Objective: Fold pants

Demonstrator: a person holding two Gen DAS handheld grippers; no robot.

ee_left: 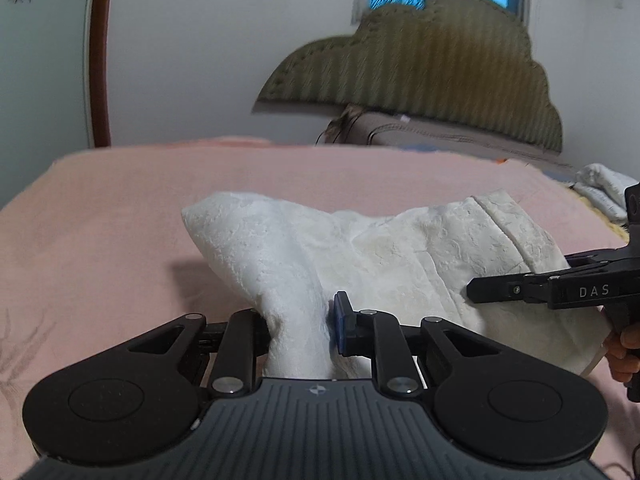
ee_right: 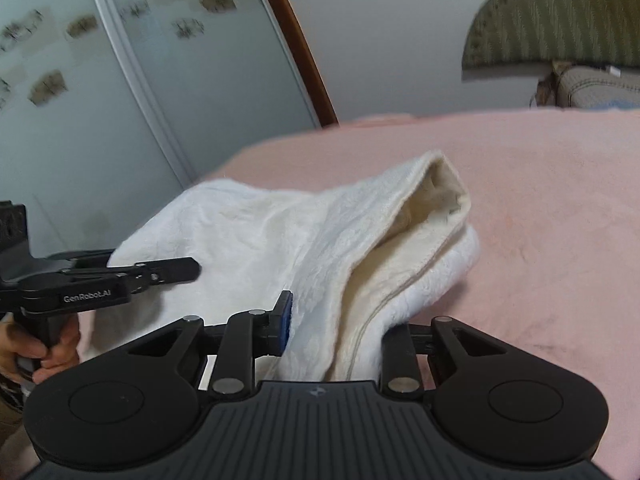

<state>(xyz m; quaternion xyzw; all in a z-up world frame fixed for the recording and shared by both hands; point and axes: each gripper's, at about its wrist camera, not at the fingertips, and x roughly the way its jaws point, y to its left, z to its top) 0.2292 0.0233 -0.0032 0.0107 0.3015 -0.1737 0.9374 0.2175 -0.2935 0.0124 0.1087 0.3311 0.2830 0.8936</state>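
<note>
Two tools clamp the white pants (ee_left: 400, 256) over the pink bed (ee_left: 120, 220); left tool (ee_left: 298, 330) pinched tight on a bunched edge, right tool (ee_right: 336, 336) closed on a thicker wad near the open end; far part rests on the bed; judgement: keep both grips level, carry the edge across evenly, lay flat before releasing; uneven pull risks skewed fold.

Under my controls: white pants (ee_left: 360, 256) of embossed, fleecy cloth, a matt pink napped bedspread (ee_left: 120, 220), and matt black plastic left gripper (ee_left: 298, 320) with ribbed housing.
</note>
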